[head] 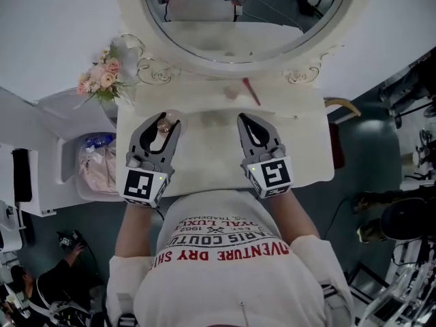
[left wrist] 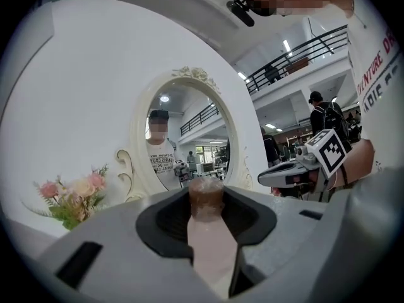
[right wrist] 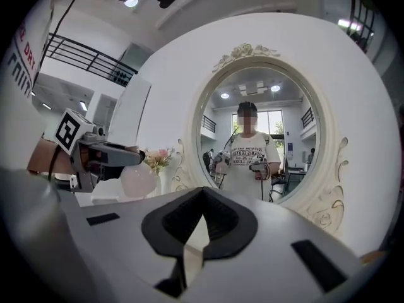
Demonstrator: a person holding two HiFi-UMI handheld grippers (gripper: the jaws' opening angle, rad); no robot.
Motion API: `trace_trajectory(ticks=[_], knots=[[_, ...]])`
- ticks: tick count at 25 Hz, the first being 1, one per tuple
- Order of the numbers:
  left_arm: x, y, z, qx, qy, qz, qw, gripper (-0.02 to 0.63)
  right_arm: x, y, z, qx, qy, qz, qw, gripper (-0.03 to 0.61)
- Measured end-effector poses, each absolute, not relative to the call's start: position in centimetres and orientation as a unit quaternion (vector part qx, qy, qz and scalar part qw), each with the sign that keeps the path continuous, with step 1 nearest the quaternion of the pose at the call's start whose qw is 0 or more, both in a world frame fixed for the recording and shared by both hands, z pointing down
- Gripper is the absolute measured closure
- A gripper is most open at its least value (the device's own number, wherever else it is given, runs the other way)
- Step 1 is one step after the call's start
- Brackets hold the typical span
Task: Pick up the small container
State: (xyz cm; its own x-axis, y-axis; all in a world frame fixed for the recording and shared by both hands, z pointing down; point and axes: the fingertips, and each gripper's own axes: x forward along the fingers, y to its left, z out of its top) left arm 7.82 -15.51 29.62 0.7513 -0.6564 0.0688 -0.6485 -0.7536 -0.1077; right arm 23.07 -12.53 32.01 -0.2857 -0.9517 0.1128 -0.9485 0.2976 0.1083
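Note:
The small container [head: 163, 125], pale pink with a brownish cap, sits between the jaws of my left gripper [head: 165, 120], which is shut on it above the left part of the white dressing table [head: 300, 148]. In the left gripper view the container [left wrist: 208, 232] stands upright between the jaws, cap toward the mirror. From the right gripper view, the container [right wrist: 137, 178] shows as a pink round body under the left gripper. My right gripper [head: 244, 118] hovers over the table's middle. Its jaws meet at the tips [right wrist: 202, 192] with nothing between them.
An oval mirror [head: 225, 12] in a white ornate frame stands at the table's back. Pink flowers [head: 102, 78] stand at the back left corner. A thin red stick [head: 251, 91] lies near the mirror's base. A basket with bags [head: 95, 165] sits left of the table.

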Motion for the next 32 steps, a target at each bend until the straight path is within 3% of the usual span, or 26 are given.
trace_trajectory(ticks=[32], knots=[[9.1,-14.2,31.1,-0.940,0.337,-0.054,0.031,0.469,23.4,-11.3,32.3,0.587,-0.806,-0.020,0.074,0.580]])
